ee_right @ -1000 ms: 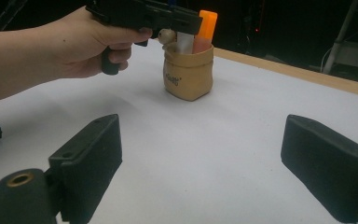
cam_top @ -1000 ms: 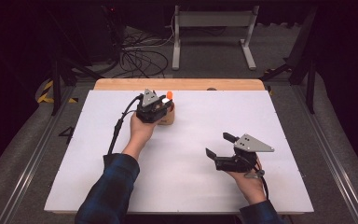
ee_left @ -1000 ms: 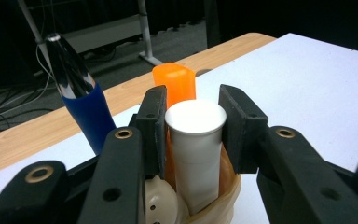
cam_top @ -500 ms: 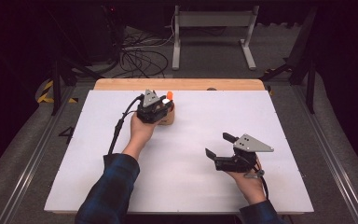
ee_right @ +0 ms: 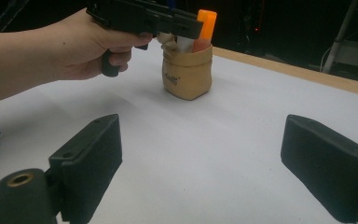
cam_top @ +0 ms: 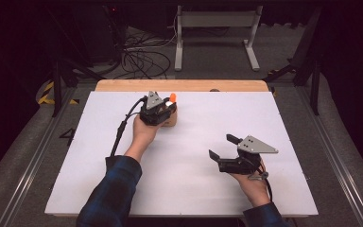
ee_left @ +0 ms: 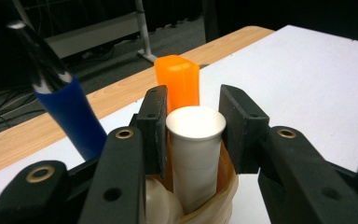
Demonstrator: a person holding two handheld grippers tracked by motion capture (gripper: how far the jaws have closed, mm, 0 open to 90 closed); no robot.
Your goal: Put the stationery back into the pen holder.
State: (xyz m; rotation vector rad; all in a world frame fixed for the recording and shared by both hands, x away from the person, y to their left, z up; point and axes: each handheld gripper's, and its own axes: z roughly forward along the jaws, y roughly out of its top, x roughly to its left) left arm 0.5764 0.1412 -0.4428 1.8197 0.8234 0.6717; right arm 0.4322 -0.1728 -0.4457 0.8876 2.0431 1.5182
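Left tool [ee_left: 191,135] clamps the white tube [ee_left: 196,154] standing in the tan pouch [ee_right: 187,74] (not lifted out yet); right tool [ee_right: 200,172] idle, jaws wide, nothing between them.

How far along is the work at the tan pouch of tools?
Done: the left gripper has reached the tan fabric pouch; its jaws bracket the white plastic handle. In hand: that grasp; contact unclear. Left: lifting it out; orange handle and blue handle sit in the pouch. The right gripper waits open.
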